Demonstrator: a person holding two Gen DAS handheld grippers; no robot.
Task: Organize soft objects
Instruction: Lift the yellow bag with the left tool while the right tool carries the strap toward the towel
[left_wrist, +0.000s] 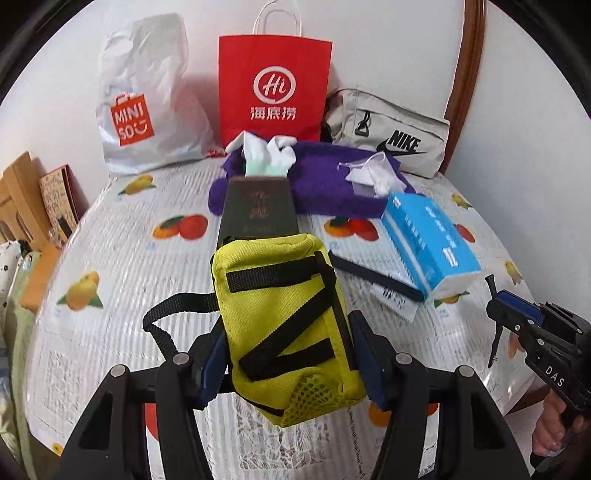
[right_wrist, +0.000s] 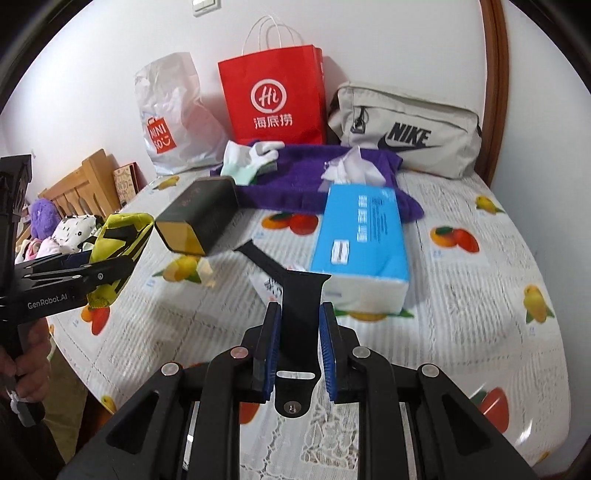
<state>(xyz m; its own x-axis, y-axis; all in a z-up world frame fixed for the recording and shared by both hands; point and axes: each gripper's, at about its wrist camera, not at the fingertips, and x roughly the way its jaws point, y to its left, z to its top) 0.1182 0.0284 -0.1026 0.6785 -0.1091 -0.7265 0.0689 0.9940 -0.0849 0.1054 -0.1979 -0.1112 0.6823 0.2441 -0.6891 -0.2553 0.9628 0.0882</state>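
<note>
boxy yellow woven pouch (left_wrist: 284, 332) with black webbing strap (right_wrist: 295, 295), both gripper-clamped

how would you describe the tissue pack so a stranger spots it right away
Start from the red paper bag against the wall, come forward over the purple towel. The tissue pack lies right there: the only bright blue block, white tissue poking from its far end.

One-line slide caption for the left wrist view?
Left hand-held gripper shut on yellow pouch above the fruit-print table, dark box sticking out.
</note>
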